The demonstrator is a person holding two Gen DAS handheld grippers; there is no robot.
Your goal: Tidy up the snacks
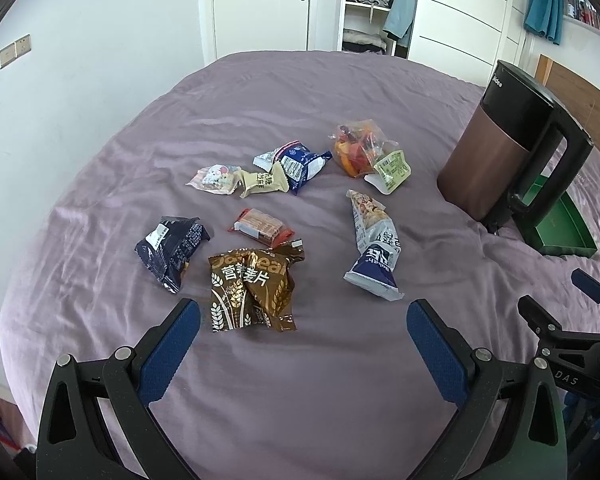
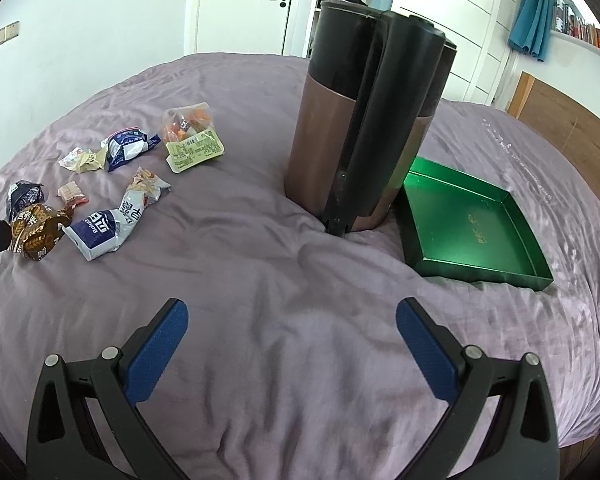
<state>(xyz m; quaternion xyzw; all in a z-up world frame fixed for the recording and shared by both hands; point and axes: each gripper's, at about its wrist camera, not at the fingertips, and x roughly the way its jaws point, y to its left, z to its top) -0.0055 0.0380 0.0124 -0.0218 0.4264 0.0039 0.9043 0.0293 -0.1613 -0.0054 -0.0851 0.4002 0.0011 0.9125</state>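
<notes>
Start of task judged; nothing gripped. Left gripper (image 1: 303, 330) spread wide, empty, brown packet (image 1: 252, 288) just ahead at 11 o'clock. Right gripper (image 2: 292, 330) wide, empty. Green tray (image 2: 474, 226) at 2 o'clock, beside kettle (image 2: 360, 120). Next: brown packet to be pinched, carried to tray.

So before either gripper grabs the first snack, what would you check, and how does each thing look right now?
1. Left gripper open and empty: ok, jaws wide apart, nothing between them.
2. Right gripper open and empty: ok.
3. Nearest snack within easy reach: ok, the brown oatmeal packet lies just ahead of the left gripper.
4. Green tray free to take snacks: ok, nothing in it.
5. Path to the tray: not ok, the tall brown and black kettle stands between the snacks and the tray.
6. Snacks separated for a clean grasp: not ok, the red wafer packet touches the oatmeal packet.
</notes>
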